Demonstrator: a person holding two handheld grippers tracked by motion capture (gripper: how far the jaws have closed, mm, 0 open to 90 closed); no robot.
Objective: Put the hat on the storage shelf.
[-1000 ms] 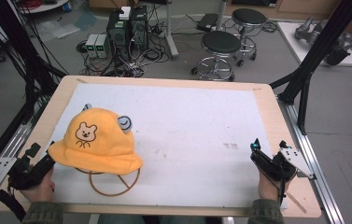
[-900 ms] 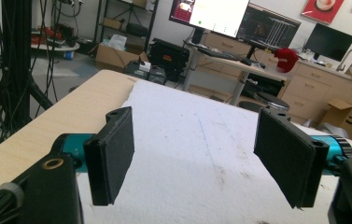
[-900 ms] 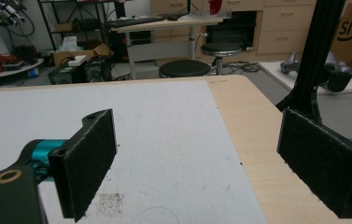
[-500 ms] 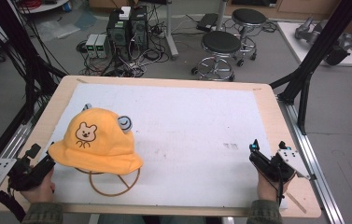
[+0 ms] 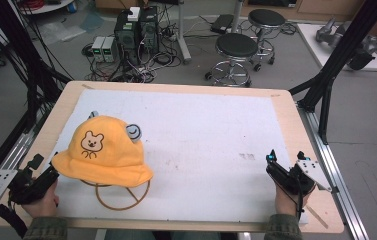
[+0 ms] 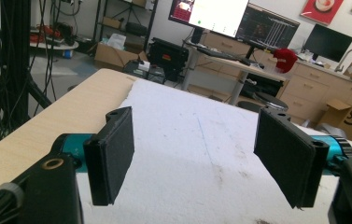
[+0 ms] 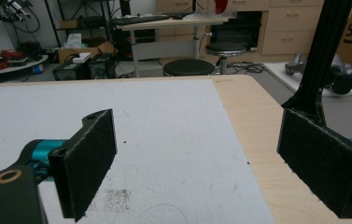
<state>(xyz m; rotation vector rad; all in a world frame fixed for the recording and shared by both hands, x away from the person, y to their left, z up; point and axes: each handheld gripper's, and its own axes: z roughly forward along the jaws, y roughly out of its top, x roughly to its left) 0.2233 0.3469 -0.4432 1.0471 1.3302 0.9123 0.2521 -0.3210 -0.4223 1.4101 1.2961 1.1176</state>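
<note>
Sitting at the table's near-left, the yellow hat lies just beside the left gripper, at about its two o'clock, while the right gripper waits well apart; both jaws gape, holding nothing.
</note>
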